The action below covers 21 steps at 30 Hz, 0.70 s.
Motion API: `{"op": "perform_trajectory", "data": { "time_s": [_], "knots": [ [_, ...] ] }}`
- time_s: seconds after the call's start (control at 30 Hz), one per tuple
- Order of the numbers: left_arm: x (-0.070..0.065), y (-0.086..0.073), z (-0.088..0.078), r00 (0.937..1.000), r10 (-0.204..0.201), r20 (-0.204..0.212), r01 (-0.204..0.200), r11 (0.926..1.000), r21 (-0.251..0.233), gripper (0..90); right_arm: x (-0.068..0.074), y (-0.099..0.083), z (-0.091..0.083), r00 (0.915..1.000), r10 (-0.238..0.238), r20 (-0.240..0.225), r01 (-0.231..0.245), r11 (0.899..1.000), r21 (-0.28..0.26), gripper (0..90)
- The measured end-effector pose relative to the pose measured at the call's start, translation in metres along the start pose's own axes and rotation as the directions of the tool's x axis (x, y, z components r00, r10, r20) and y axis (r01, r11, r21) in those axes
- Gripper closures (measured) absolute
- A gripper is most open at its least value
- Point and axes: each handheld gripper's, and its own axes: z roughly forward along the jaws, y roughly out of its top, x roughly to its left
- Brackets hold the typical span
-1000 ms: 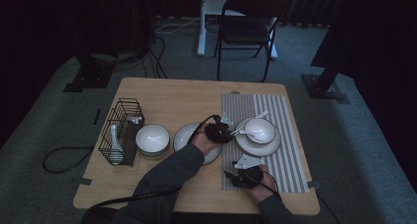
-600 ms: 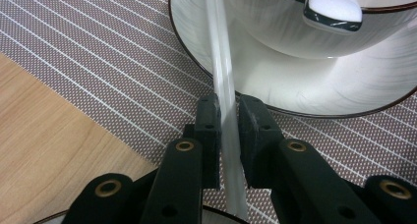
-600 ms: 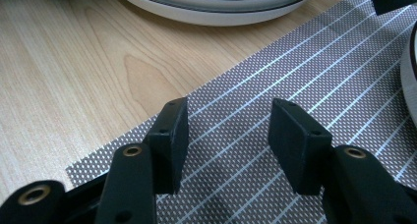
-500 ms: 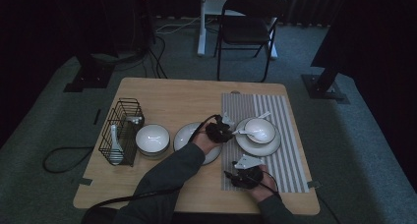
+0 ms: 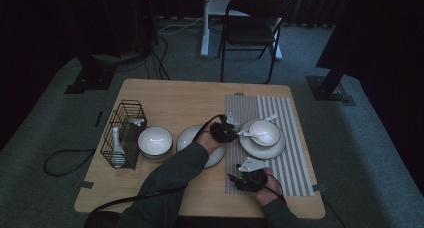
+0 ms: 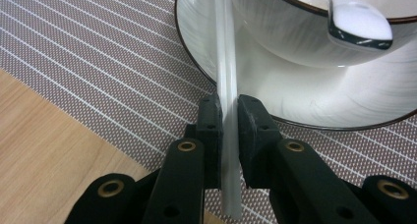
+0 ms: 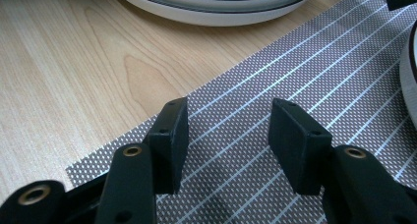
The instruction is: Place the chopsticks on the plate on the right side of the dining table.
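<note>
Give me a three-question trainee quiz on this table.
1. True or false: the right tool grips a plate.
2. The left tool clamps: A) a slim white rod, B) a bowl, C) a wire basket.
3. What lies under the plate that bears the bowl?
Key: 1 false, its jaws stand open above the striped placemat. 2 A; its jaws have just been closing on it. 3 The striped placemat.

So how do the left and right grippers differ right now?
The left gripper has its jaws shut on a white spoon handle that leans over the plate rim; those jaws have just been closing. The right gripper has its jaws open with nothing between them. The left sits by the plate and bowl, the right nearer the table's front edge. Both are over the striped placemat.
</note>
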Motion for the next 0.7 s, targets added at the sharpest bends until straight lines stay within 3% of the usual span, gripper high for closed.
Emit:
{"op": "perform_trajectory", "data": {
  "time_s": [0.7],
  "knots": [
    [0.0065,0.0053,0.0042,0.9992,0.035,0.018,-0.035,0.9993,-0.013,80.7,0.0002,0.0001,0.0006,1.0,-0.002,0.0,0.002,1.0,0.003,49.4]
  ]
}}
